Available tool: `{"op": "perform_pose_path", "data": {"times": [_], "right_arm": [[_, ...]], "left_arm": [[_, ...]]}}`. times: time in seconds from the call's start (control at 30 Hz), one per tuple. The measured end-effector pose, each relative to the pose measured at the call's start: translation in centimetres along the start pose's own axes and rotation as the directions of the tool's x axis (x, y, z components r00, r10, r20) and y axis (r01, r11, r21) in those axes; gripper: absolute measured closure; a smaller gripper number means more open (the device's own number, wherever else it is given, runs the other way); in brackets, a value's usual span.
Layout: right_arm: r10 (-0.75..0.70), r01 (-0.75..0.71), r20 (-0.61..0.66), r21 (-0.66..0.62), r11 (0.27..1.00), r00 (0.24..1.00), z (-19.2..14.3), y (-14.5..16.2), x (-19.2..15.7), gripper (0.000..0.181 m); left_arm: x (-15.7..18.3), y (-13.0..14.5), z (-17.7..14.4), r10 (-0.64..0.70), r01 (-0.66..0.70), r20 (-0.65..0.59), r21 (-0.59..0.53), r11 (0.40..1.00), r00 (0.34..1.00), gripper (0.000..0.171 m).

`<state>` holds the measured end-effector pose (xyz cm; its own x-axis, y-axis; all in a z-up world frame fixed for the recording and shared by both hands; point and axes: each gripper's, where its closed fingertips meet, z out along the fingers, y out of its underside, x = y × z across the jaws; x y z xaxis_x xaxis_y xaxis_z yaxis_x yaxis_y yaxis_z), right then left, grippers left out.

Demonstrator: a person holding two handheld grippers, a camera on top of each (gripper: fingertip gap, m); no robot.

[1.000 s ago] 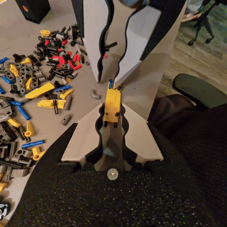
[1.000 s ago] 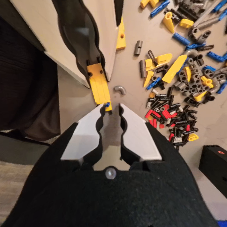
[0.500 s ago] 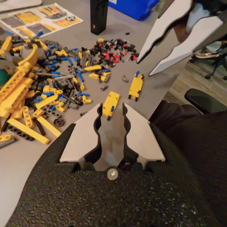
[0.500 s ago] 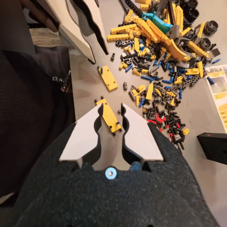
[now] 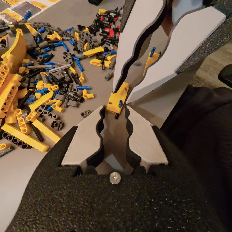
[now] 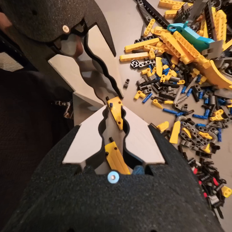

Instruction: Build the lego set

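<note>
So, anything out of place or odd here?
Nothing broken or spilled. The oddest thing is the crowding: the left gripper and right gripper, both open, meet tip to tip around one yellow panel near the table edge. A second panel lies beneath the right gripper, apart from the parts pile.

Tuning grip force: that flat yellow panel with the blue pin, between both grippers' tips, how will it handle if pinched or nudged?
The yellow panel looks like rigid moulded plastic, so probably stiff and light. Lying flat on the table, it will likely slide rather than roll. Its blue pin sticks up and may snag a fingertip.
</note>
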<state>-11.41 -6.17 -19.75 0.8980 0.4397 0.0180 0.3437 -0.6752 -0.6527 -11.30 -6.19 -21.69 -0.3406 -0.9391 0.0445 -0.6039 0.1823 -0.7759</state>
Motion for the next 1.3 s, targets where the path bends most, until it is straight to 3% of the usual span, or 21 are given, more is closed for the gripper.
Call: {"op": "perform_pose_path", "data": {"times": [0.5,0.77,0.87,0.97,1.03,1.1,1.2,1.3], "right_arm": [[0.102,-0.092,0.193,-0.059,0.994,0.976,0.7,0.1,-0.8,0.176],[0.050,-0.051,0.118,0.005,0.999,0.992,0.7,-0.2,-0.5,0.178],[0.221,-0.228,0.135,0.042,0.973,0.966,0.6,-0.3,-0.2,0.178],[0.462,-0.488,0.221,0.080,0.869,0.859,0.5,-0.4,0.2,0.178],[0.519,-0.555,0.249,0.101,0.826,0.818,0.4,-0.5,0.3,0.178],[0.487,-0.518,0.213,0.128,0.846,0.847,0.3,-0.5,0.4,0.178],[0.324,-0.333,0.082,0.125,0.935,0.942,0.2,-0.6,0.4,0.179],[0.359,-0.373,0.116,0.143,0.917,0.926,0.1,-0.9,0.6,0.179]], "left_arm": [[-0.1,0.0,-0.1,0.040,-0.040,-0.002,0.016,0.999,0.999,0.146],[-0.3,0.0,-0.1,0.037,-0.037,0.011,0.012,0.999,0.999,0.147],[-0.4,-0.1,-0.1,0.044,-0.044,0.020,0.020,0.999,0.999,0.147],[-0.5,-0.1,-0.1,0.028,-0.028,0.019,0.027,0.999,0.999,0.148],[-0.5,-0.2,-0.1,0.018,-0.019,0.008,0.033,0.999,1.000,0.148],[-0.4,-0.3,-0.2,0.007,-0.007,-0.007,0.038,0.999,1.000,0.148],[-0.3,-0.3,-0.2,-0.002,0.003,-0.020,0.038,0.999,1.000,0.148],[-0.5,-0.6,-0.4,-0.040,0.042,-0.043,0.058,0.997,0.998,0.148]]}}
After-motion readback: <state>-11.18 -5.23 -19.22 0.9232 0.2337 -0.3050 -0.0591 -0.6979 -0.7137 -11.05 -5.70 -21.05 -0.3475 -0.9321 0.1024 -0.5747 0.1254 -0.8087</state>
